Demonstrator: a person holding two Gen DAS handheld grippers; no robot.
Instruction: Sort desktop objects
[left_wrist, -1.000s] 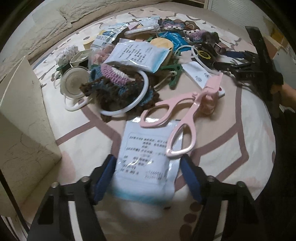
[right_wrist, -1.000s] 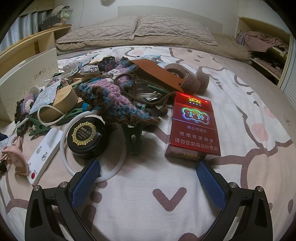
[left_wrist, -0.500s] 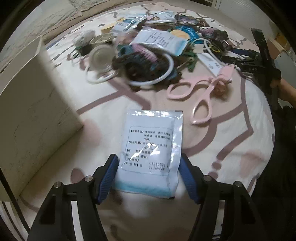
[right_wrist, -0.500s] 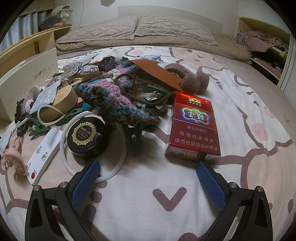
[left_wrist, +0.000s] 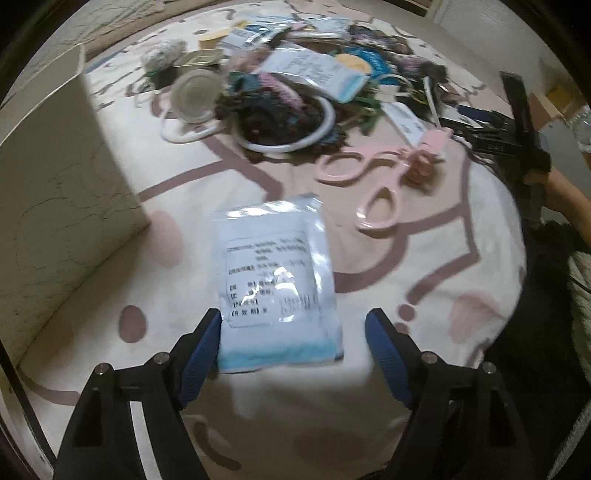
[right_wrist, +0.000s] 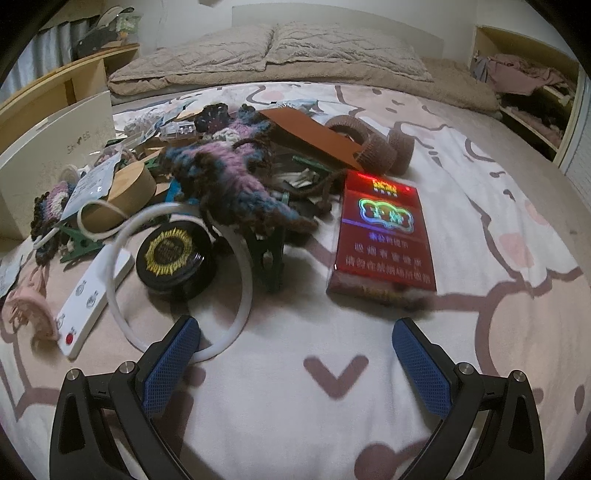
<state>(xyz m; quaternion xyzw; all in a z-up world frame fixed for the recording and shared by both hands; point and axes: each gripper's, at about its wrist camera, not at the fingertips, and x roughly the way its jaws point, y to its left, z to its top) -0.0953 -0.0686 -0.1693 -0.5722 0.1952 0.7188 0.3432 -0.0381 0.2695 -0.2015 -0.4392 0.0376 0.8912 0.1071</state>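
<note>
A white and blue sealed packet (left_wrist: 275, 280) lies flat on the patterned bedspread (left_wrist: 436, 266), next to a white box (left_wrist: 62, 192). My left gripper (left_wrist: 295, 325) straddles its near end with the jaws opening. The left pad touches the packet's edge and the right pad stands clear of it. Pink scissors (left_wrist: 373, 184) lie beyond, in front of the heap of objects (left_wrist: 280, 107). My right gripper (right_wrist: 295, 328) is open over bare bedspread, with nothing between its fingers. A black round tin (right_wrist: 171, 254) and a red cigarette box (right_wrist: 384, 236) lie just ahead of it.
A white ring (right_wrist: 243, 295) circles the tin, close to my right gripper's left finger. A white remote (right_wrist: 92, 295), a green clip (right_wrist: 267, 258), a crocheted piece (right_wrist: 232, 173), a round wooden box (right_wrist: 125, 192) and brown knitted rings (right_wrist: 384, 147) crowd the heap. Pillows (right_wrist: 269, 51) lie at the back.
My left gripper drew the packet out from under the scissors toward the white box, then widened its jaws, and the right pad came off the packet. The right gripper stayed put.
</note>
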